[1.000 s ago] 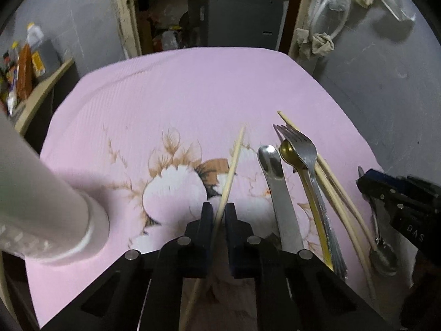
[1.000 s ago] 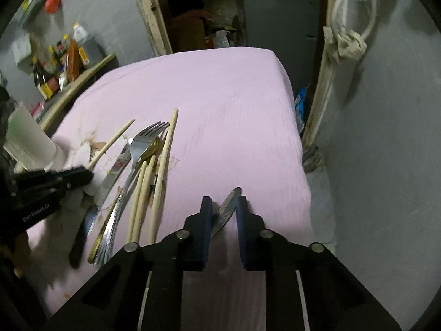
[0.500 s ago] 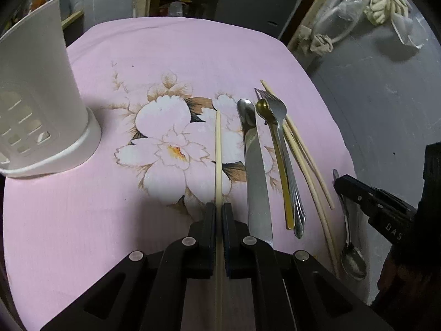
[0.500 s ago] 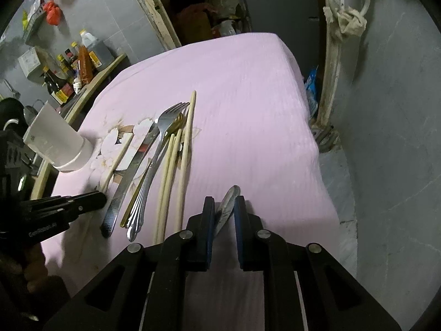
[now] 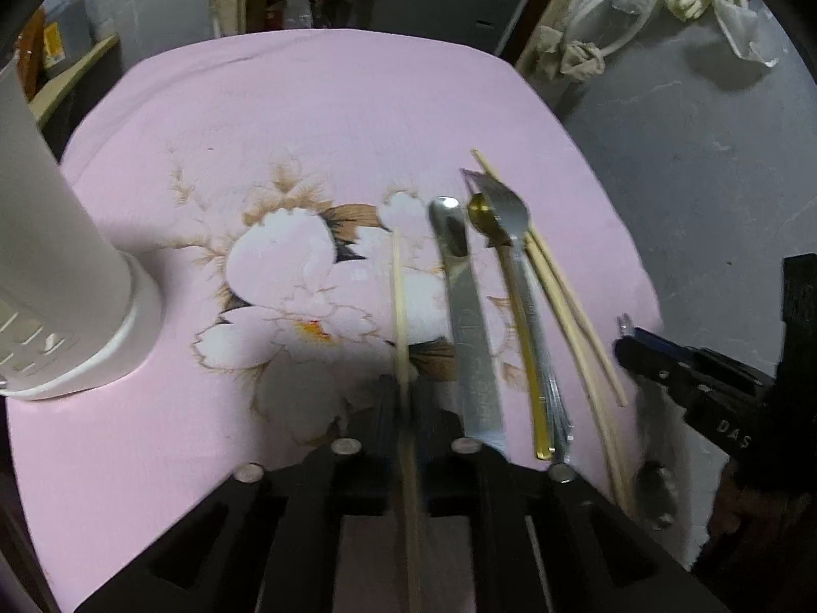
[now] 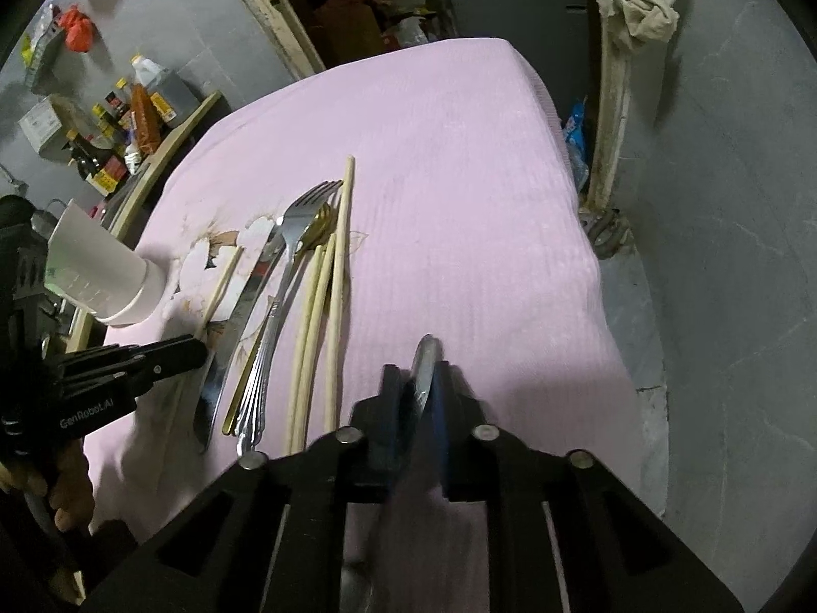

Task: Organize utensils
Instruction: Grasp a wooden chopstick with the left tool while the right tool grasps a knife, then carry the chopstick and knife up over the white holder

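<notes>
The left claw pinches one chopstick tight. The right claw squeezes a spoon's handle.

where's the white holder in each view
Left wrist: the white holder fills the left edge, standing on the pink cloth, cut off by the frame.
Right wrist: it is small at mid left, above the left gripper.
Shared landmark: the silver fork, lying among the utensils to the holder's right in both.
</notes>
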Available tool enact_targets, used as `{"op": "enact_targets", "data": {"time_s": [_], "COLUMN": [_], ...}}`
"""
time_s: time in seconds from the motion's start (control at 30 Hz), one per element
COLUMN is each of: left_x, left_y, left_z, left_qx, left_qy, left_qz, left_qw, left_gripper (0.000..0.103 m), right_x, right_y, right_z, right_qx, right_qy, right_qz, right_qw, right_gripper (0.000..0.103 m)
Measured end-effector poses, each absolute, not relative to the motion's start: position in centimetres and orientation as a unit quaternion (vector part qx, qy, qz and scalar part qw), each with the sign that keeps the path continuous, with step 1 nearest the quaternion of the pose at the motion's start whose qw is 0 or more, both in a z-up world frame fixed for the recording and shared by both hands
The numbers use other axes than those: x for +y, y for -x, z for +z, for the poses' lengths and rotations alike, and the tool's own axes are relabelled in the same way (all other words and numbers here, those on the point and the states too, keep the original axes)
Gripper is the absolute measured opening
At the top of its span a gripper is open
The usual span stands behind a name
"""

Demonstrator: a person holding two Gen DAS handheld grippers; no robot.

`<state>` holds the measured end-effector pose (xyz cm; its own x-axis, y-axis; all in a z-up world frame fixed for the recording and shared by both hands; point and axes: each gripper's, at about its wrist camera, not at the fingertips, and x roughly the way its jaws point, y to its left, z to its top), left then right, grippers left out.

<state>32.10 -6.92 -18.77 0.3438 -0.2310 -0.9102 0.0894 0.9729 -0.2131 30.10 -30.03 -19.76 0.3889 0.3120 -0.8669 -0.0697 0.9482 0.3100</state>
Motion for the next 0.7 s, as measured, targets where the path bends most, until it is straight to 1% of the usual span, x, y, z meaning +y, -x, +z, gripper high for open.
{"op": "enact_targets", "data": {"time_s": [0.13, 0.23, 0.5, 0.7], "left_x": [-6.0, -5.1, -3.7, -1.9], "left_y": [-31.8, -30.9, -27.7, -26.9], "left_z": [-18.5, -17.6, -12.3, -7.9], "left_qx": [0.559, 0.533, 0.415, 0.343], "left_qy": [0.094, 0.126, 0.159, 0.17], "left_qz": [-0.099, -0.103, -0.102, -0.089], "left_qw": [0.818, 0.83, 0.89, 0.92], "left_gripper": [0.005, 0.005, 0.005, 0.005], "right_x": [-30.3, -30.5, -30.4, -28.4], "right_y": [-29.5, -28.7, -27.1, -27.3], "right_z": [-19.2, -17.8, -12.0, -7.4], "right_qx": [0.526, 0.502, 0.39, 0.308], "right_qy": [-0.131, -0.143, -0.152, -0.154], "right_qz": [0.116, 0.12, 0.138, 0.171], "right_qw": [0.832, 0.845, 0.898, 0.923], "right_gripper": [0.002, 0.002, 0.002, 0.002]}}
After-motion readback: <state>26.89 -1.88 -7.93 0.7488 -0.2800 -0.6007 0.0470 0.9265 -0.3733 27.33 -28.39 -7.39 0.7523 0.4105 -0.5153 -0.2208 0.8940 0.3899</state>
